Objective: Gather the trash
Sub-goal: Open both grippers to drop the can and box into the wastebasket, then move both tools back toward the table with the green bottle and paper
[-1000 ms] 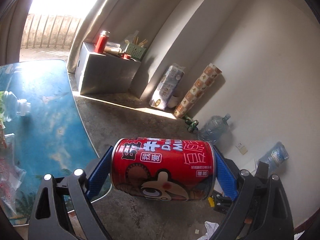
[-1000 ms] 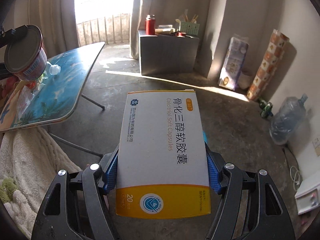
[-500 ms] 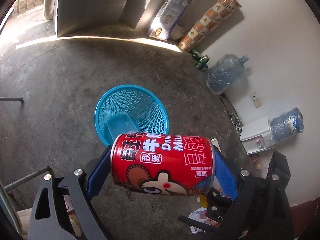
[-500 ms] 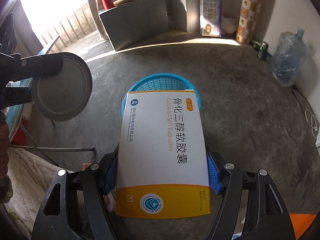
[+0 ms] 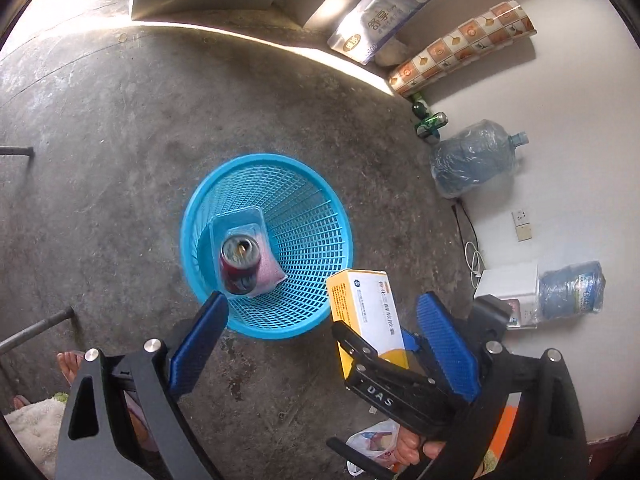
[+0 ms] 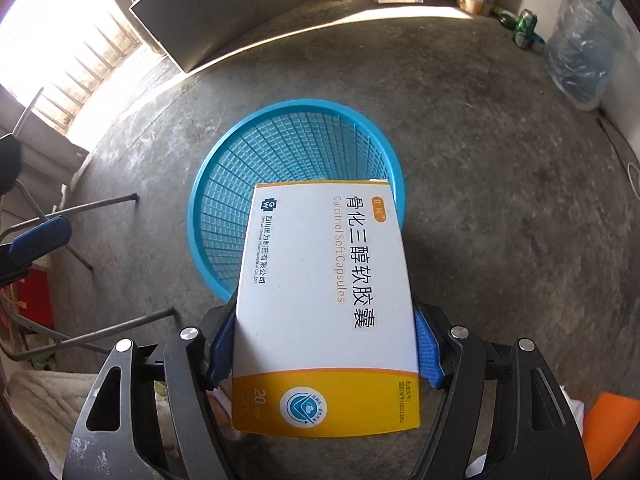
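Observation:
A blue mesh wastebasket (image 5: 316, 240) stands on the concrete floor, also in the right wrist view (image 6: 224, 208). The red milk can (image 5: 239, 266) lies inside it on a pink scrap. My left gripper (image 5: 320, 332) is open and empty above the basket's near rim. My right gripper (image 6: 324, 344) is shut on a white and yellow medicine box (image 6: 324, 300), held over the basket's near edge. The box also shows in the left wrist view (image 5: 366, 312), right of the basket.
Two water jugs (image 5: 472, 160) (image 5: 570, 288), a patterned roll (image 5: 460, 60) and a tissue pack (image 5: 380, 12) line the wall. Green cans (image 5: 430, 122) lie by the roll. Table legs (image 6: 88, 324) stand at left. A grey cabinet (image 6: 216, 8) is behind.
My left gripper opened and the red can dropped into the basket. Both grippers moved closer over the basket. The right gripper still holds the box.

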`<control>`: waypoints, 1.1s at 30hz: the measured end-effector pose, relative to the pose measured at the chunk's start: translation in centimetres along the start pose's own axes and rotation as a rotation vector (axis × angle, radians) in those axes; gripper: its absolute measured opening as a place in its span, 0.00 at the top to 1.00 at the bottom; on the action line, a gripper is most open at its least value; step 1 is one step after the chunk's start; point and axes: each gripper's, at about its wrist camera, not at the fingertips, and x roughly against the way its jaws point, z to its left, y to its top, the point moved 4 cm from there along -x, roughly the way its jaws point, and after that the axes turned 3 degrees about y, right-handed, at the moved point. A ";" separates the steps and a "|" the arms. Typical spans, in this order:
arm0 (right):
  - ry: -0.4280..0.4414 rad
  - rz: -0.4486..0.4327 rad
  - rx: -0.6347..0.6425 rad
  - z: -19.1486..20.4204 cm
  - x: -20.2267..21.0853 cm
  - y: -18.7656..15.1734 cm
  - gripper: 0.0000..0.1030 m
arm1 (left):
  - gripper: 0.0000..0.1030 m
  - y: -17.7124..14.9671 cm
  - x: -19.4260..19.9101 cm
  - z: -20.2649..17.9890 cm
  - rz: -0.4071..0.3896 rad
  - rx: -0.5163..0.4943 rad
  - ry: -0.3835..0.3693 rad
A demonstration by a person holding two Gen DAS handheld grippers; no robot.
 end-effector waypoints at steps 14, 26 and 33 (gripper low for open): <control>-0.067 -0.064 -0.018 0.9 -1.1 4.2 0.21 | 0.09 -4.6 11.6 0.1 -0.183 -0.135 -0.075; -0.060 -0.106 -0.011 0.3 1.8 1.4 0.20 | 0.09 -9.8 17.2 2.4 -0.251 -0.090 -0.119; -0.030 -0.167 0.016 0.9 6.9 -1.9 0.20 | 0.08 -12.3 22.3 3.6 -0.340 -0.096 -0.126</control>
